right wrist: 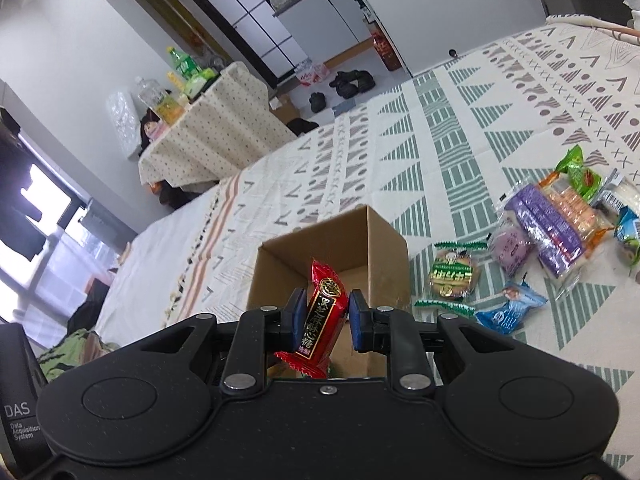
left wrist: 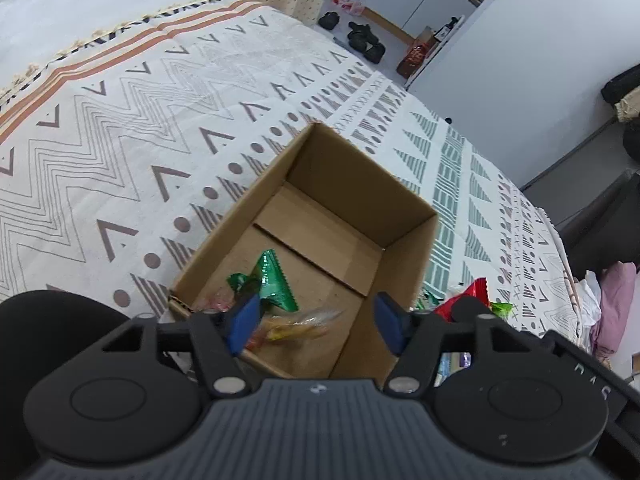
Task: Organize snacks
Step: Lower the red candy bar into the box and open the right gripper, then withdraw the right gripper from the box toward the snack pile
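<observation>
The red candy wrapper [right wrist: 322, 316] carries a black panel with gold Chinese characters running down it, 黑芝麻酥心糖 as best I can make out, under a round gold emblem. At about eight o'clock in the right wrist view, a black device [right wrist: 18, 412] reads "DAS" with "Data Acquisition System" beneath. At four o'clock from the wrapper, a round green-trimmed snack pack [right wrist: 454, 276] bears print too small to read.
</observation>
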Tool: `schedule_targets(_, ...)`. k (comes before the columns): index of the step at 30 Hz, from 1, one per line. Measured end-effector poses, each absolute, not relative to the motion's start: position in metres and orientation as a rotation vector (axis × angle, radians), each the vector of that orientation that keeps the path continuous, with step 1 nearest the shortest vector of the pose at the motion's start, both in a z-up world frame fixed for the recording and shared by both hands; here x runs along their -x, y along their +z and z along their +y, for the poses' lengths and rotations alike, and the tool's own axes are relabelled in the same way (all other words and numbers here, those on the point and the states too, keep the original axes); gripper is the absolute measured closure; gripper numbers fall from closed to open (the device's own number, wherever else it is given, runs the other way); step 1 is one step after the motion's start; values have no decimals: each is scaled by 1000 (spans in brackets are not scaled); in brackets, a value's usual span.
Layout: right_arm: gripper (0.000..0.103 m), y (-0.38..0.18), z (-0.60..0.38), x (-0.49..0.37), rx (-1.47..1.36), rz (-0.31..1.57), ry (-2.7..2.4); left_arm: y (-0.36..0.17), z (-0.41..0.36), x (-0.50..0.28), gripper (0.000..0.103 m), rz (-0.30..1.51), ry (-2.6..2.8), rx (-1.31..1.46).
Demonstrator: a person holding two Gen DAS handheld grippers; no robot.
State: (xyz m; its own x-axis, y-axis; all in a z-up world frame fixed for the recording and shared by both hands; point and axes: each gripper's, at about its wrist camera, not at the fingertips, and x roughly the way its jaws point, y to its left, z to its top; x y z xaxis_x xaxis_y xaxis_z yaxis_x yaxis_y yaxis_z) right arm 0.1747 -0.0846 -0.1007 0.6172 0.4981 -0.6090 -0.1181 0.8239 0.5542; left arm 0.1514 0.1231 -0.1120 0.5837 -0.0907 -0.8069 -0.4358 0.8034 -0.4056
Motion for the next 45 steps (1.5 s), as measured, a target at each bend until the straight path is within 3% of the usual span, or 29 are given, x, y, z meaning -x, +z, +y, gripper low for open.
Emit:
schedule_targets(7,79,-109,-71,-176,-477,874,368,-111,135,-150,29,941,253,610)
schedule_targets(16,60,-105,-74,-171,-468,878,357,-104,126,-147,16,937,269,553)
schedule_targets(21,56,-101,-89,-166,-477,864,329,-98,111,-147,8,941,245,491)
schedule_targets(35,17,-82,-148,-149,-458,775,259,-77,64,-140,0,938,218,383)
schedule_targets(45,1,-78,-197,-142,-460,733,201,-65,28,-139,0,889,187,349)
